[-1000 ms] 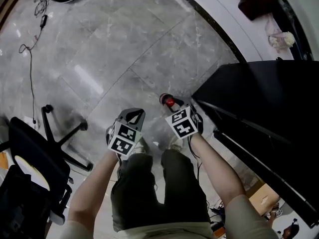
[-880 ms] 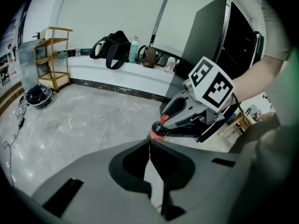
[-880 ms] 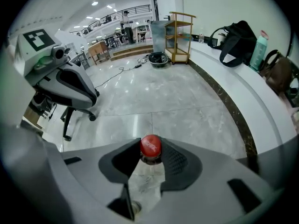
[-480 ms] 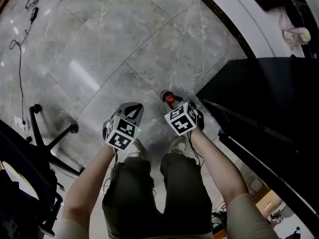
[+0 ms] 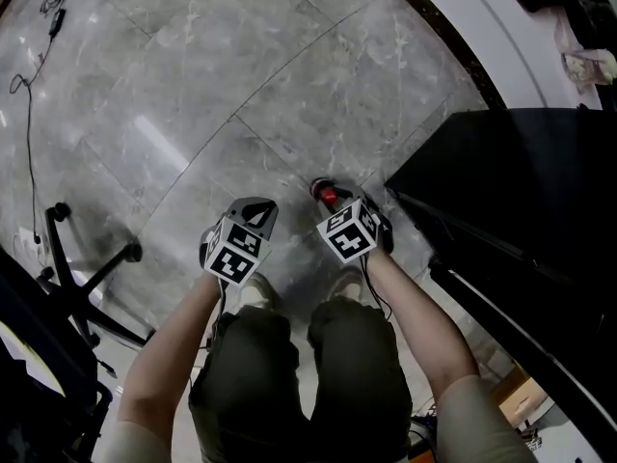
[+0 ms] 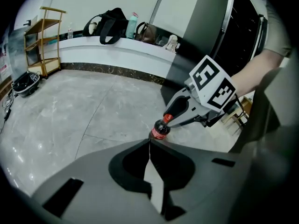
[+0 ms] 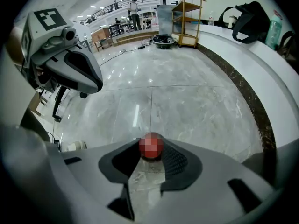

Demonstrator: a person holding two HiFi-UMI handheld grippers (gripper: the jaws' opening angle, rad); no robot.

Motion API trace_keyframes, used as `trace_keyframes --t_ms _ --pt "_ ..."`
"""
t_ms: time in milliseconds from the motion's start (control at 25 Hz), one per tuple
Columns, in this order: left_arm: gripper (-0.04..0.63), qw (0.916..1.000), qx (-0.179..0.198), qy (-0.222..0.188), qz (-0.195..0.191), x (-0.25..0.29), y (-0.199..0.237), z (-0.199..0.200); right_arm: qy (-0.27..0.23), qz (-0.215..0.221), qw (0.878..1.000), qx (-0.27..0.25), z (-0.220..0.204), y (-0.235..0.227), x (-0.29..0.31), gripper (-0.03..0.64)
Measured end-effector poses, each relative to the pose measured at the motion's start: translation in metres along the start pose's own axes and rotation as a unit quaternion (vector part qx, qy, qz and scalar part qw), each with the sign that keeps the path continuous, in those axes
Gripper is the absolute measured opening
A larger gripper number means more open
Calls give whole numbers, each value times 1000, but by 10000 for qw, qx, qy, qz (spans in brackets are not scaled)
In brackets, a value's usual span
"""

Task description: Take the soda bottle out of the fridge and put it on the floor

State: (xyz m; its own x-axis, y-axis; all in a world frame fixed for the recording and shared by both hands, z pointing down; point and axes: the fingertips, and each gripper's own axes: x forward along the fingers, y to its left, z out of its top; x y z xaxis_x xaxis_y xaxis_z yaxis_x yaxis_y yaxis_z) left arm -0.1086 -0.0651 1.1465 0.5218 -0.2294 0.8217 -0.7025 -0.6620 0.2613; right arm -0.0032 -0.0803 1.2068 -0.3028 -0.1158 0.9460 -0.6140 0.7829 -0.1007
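Note:
The soda bottle (image 5: 328, 196), dark with a red cap and red label, hangs neck-up just above the grey marble floor in front of the black fridge (image 5: 511, 181). My right gripper (image 5: 335, 204) is shut on the bottle's neck; in the right gripper view the red cap (image 7: 151, 146) sits between the ribbed pads (image 7: 174, 161). The left gripper view shows the bottle (image 6: 160, 128) hanging under the right gripper (image 6: 180, 111). My left gripper (image 5: 256, 208) hovers beside it to the left, its jaws (image 6: 149, 143) closed tip to tip with nothing in them.
A black office chair (image 5: 67, 287) stands at the left, and a cable (image 5: 24, 85) trails over the floor. A curved white counter (image 6: 117, 55) holds bags (image 6: 110, 20), with a wooden rack (image 6: 44, 36) beside it. A cardboard box (image 5: 516, 394) lies by the fridge. The person's legs (image 5: 289, 374) are below the grippers.
Both grippers have sunk toward the floor together, the right one carrying the bottle down. The head camera has come down with them, so the chair has slid toward the left edge.

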Motion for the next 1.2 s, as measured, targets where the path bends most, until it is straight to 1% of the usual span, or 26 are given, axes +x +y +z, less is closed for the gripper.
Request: trace_keyframes --t_ms 120,280,480,600,680,760,840,880,1000,1080,1200 --pt "8 9999 79 77 26 9 0 -4 -9 35 10000 41 -7 -1 7 118" --pt "8 9998 141 160 17 17 -3 -9 -91 231 9994 236 -12 1 13 121" --pt "8 9992 207 249 248 23 3 -10 -212 205 9995 -141 -8 1 15 121" --pt "8 9992 207 246 221 23 2 -10 -217 129 9994 -254 -7 2 15 123" --pt "8 9990 334 237 162 24 -2 -9 -232 32 9995 -198 -8 -2 16 123" --pt "8 9986 447 265 123 25 -7 -10 -242 24 9997 -102 -11 -4 17 123" --pt "8 9984 463 302 95 26 -10 -12 -239 84 9997 -25 -14 -1 18 130" --pt "8 9984 454 321 69 27 -11 -13 -238 92 9997 -7 -16 0 18 145" --pt "8 9980 495 383 -10 25 -14 -16 -304 66 9995 72 -16 0 16 144" --pt "8 9977 543 418 7 21 -13 -15 -348 82 9993 138 -14 0 12 144" --pt "8 9958 751 520 87 13 -13 -12 -266 90 9993 229 -15 -4 3 146"
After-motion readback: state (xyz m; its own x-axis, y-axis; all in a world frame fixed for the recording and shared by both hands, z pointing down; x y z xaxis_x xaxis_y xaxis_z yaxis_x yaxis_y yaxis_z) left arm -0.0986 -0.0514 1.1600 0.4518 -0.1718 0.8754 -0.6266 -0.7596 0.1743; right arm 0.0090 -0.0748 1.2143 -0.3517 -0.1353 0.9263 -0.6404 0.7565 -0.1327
